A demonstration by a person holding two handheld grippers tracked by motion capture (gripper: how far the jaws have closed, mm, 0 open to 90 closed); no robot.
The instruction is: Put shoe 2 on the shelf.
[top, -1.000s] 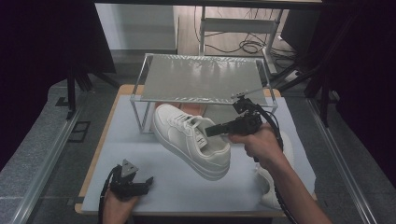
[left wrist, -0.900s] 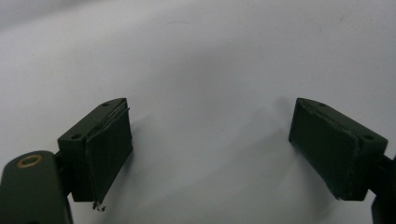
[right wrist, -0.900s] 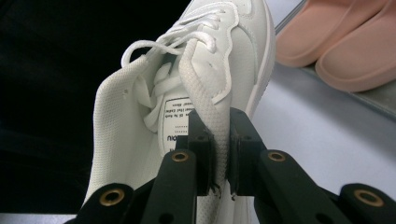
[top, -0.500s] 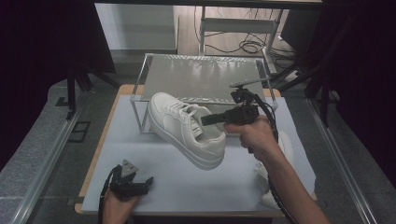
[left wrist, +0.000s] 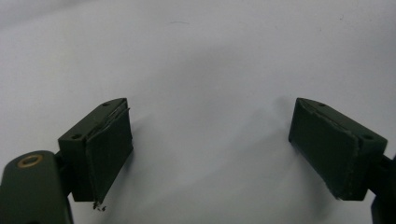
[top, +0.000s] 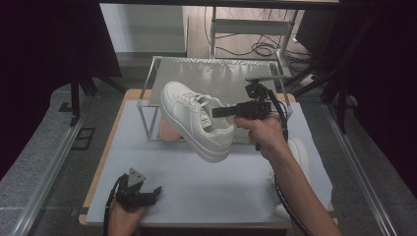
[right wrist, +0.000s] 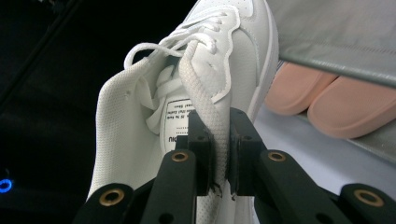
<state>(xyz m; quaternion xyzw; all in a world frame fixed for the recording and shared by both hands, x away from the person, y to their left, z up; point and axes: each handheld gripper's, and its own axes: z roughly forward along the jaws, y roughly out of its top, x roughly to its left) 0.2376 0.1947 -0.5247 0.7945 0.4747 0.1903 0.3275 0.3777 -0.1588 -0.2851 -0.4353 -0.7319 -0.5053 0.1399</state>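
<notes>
One sneaker: white low-top sneaker (top: 196, 120) hangs above the table's middle, before the metal rack (top: 216, 73).
Right gripper (top: 219, 112): clamped on the shoe's tongue (right wrist: 205, 112); nearer hand.
Long axis: toe toward the rack's left post, heel toward the table's near right.
Left gripper (top: 147, 195): jaws spread, empty, at the near left edge.
Under rack: pink soles (right wrist: 322, 95).
Change: sneaker lifted higher, toe swung toward the rack.

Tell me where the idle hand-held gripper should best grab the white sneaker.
Probably the heel of the white sneaker, approached from below on the near side: it hangs tilted with its collar edge clamped by the right hand-held gripper, leaving the heel end low and unobstructed.
</notes>
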